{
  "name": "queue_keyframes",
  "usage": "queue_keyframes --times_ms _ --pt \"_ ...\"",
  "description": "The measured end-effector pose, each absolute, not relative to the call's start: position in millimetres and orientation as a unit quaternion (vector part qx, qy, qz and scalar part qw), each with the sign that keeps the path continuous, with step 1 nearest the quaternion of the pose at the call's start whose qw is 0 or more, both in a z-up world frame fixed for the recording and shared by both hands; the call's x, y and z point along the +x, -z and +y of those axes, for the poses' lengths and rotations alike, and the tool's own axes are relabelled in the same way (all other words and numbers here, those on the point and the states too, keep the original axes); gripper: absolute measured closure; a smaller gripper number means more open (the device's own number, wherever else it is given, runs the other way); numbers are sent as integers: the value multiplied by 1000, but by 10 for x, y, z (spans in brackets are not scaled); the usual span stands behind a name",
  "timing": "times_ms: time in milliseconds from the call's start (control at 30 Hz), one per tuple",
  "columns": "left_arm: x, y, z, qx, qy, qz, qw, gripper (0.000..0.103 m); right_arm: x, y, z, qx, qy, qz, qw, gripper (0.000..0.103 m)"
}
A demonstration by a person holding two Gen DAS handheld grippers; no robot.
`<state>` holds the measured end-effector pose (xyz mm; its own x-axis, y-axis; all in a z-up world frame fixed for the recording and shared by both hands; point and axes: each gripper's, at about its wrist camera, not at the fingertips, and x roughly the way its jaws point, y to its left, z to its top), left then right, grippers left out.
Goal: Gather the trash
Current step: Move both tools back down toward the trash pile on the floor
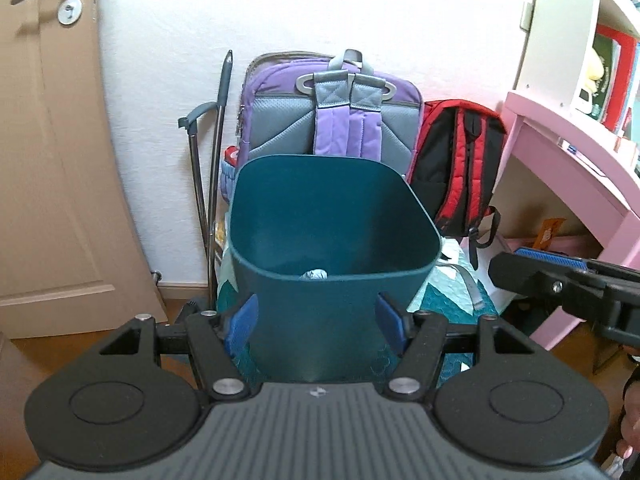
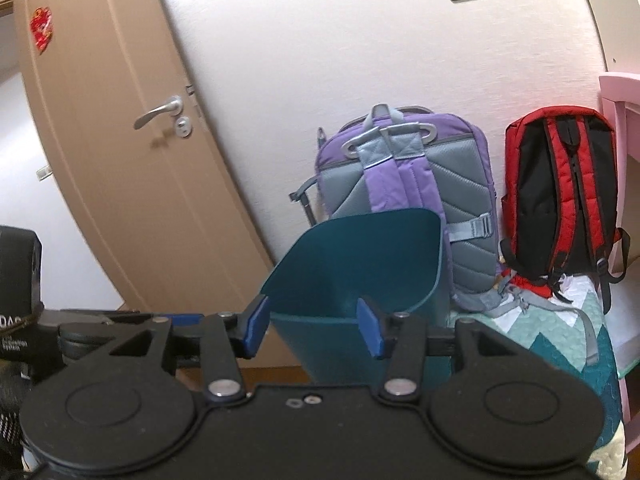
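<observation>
A dark teal trash bin [image 1: 332, 216] stands on the floor in front of the backpacks, its mouth facing me. A crumpled pale wad of trash [image 1: 314, 275] lies at its bottom. In the left wrist view my left gripper [image 1: 316, 324] hovers just short of the bin's near rim, blue pads [image 1: 240, 324] spread apart with nothing between them. In the right wrist view the bin [image 2: 360, 264] sits just beyond my right gripper [image 2: 313, 330], which is open and empty. The right gripper [image 1: 540, 276] also reaches in from the right of the left wrist view.
A purple and grey backpack [image 1: 332, 120] and a red and black backpack [image 1: 460, 164] lean on the white wall behind the bin. A brown door [image 1: 48, 160] is at the left, a pink desk [image 1: 568, 152] at the right, and a teal quilt [image 2: 560, 340] lies under the bags.
</observation>
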<state>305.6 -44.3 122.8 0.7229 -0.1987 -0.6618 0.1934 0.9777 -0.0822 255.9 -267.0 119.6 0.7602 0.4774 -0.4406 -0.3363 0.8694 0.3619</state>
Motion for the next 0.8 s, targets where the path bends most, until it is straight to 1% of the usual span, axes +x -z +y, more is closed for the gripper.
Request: queue_keyframes --times_ms 200,233,267,333,400,600,633,667,700,733,800 --pt "2645 -1164 -252 -16 113 357 927 39 2225 -1050 -2619 118 -233 285 922 53" --pt "2580 -1125 -212 -17 112 358 927 36 2175 -1003 -2604 113 -234 290 921 53" --pt "2525 -1088 -180 -19 112 359 927 28 2137 -945 -2589 108 -234 296 920 53" --pt "2415 -983 -95 -28 107 360 926 19 2075 -801 -2566 104 -236 311 915 53" --pt "2341 -848 2 -41 111 367 923 19 2022 -636 -2548 104 -235 326 910 52" --pt "2281 -231 283 -73 106 399 908 17 1951 57 -2423 84 -235 376 893 52" --pt "2294 -79 331 -74 103 405 905 14 1951 196 -2399 80 -234 384 890 52" --pt "2304 47 369 -74 99 411 903 8 1964 342 -2376 77 -231 394 886 52" --pt "2330 189 408 -74 93 418 901 5 1978 472 -2352 75 -228 404 883 52" --pt "2354 343 453 -76 88 426 897 2 2002 647 -2332 73 -223 419 877 52" --pt "2428 669 559 -82 77 447 887 2 2057 988 -2307 76 -212 453 863 52"
